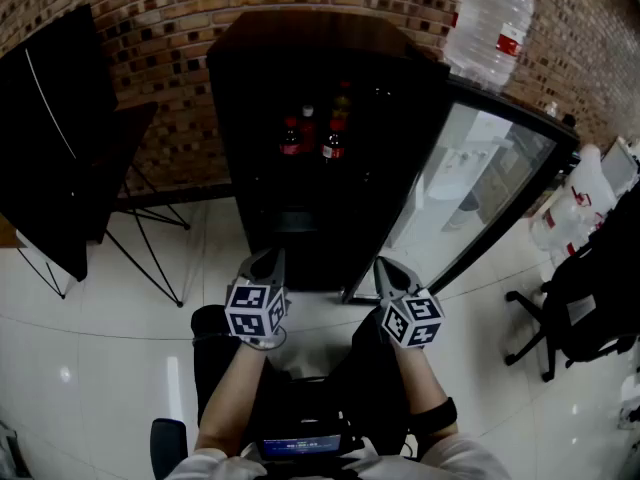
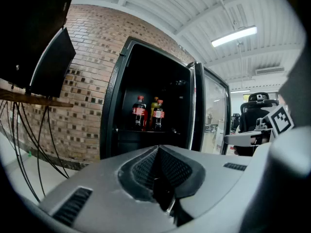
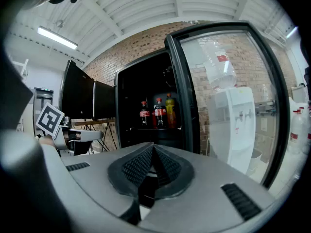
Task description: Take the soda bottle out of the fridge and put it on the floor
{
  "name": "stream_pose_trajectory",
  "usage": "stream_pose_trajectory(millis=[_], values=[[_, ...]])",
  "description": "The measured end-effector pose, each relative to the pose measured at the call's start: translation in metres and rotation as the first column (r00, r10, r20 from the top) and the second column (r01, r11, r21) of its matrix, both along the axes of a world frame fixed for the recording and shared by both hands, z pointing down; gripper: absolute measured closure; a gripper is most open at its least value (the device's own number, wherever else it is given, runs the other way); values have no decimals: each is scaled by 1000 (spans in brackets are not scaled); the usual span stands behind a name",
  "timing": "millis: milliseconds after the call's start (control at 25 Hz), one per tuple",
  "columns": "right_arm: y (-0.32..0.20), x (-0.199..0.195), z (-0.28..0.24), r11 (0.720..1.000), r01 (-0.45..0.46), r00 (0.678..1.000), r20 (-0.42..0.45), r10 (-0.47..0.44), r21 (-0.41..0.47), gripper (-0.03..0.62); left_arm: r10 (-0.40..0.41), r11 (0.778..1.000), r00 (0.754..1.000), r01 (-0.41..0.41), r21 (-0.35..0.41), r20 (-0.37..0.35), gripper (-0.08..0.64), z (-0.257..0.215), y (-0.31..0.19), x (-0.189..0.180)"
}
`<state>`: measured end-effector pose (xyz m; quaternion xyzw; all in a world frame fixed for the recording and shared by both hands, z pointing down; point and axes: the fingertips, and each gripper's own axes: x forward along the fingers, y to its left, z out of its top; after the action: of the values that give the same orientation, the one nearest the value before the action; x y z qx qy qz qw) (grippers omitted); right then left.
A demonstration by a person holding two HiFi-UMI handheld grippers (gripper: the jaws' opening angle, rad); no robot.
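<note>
Left tongs (image 1: 268, 260) (image 2: 158, 154): clenched, the pads pressed together with nothing between them; held low over the floor, on the near side of the open fridge and pointing at it.
Right tongs (image 1: 388, 266) (image 3: 152, 150): clenched and empty as well; just right of the other pair, level with it, and aimed at the same opening.
Soda bottles (image 1: 291, 138) (image 2: 140, 111) (image 3: 145, 113): two dark ones with red labels stand upright side by side on a shelf inside the fridge, well apart from both pairs of tongs.
Yellow bottle (image 2: 153, 105) (image 3: 170, 109): upright on the same shelf, just behind the dark pair.
Fridge (image 1: 300, 43) (image 2: 112, 115) (image 3: 126, 110): black, dark inside, set against the brick wall (image 1: 170, 8).
Glass door (image 1: 470, 168) (image 3: 233, 96): swung wide open to the right.
Water jug (image 1: 490, 13): clear, red label, at the far right, above the door.
Floor (image 1: 100, 348): pale glossy tiles.
Black screen (image 1: 50, 138): to the left of the fridge.
</note>
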<state>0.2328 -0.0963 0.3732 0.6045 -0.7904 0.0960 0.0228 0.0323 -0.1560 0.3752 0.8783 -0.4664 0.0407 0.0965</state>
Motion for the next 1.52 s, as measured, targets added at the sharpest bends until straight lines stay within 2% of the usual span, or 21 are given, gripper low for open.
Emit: stream_pose_trajectory(millis=[640, 760, 840, 960, 1040, 1080, 1200, 1320, 1520], values=[[-15, 0, -22, 998, -27, 1000, 10, 26, 54, 571, 10, 1000, 1000, -10, 6, 2, 563, -1, -1, 1], [-33, -8, -36, 997, -10, 1000, -21, 11, 71, 514, 9, 1000, 1000, -9, 8, -1, 563, -2, -2, -1], [-49, -16, -51, 996, 8, 999, -41, -5, 90, 505, 7, 1000, 1000, -7, 9, -4, 563, -1, -2, -5], [-74, -27, -74, 993, 38, 997, -65, -31, 110, 448, -1, 1000, 1000, 1, 4, -9, 563, 0, 0, -9], [-91, -33, -90, 991, 60, 996, -76, -51, 117, 431, -2, 1000, 1000, 2, 0, -7, 563, 2, 1, -8], [-100, -36, -97, 990, 70, 995, -82, -60, 121, 393, -1, 1000, 1000, 1, -2, -6, 563, 3, 1, -8], [-126, -49, -117, 987, 85, 992, -107, -71, 135, 334, 4, 1000, 1000, -4, -6, 0, 563, 6, 0, -11], [-154, -60, -128, 987, 89, 990, -121, -73, 134, 296, 5, 1000, 1000, -5, -9, -1, 563, 9, -1, -16], [-205, -64, -137, 992, 60, 987, -153, -43, 111, 295, -2, 1000, 1000, 2, -21, -5, 563, 14, -2, -23]])
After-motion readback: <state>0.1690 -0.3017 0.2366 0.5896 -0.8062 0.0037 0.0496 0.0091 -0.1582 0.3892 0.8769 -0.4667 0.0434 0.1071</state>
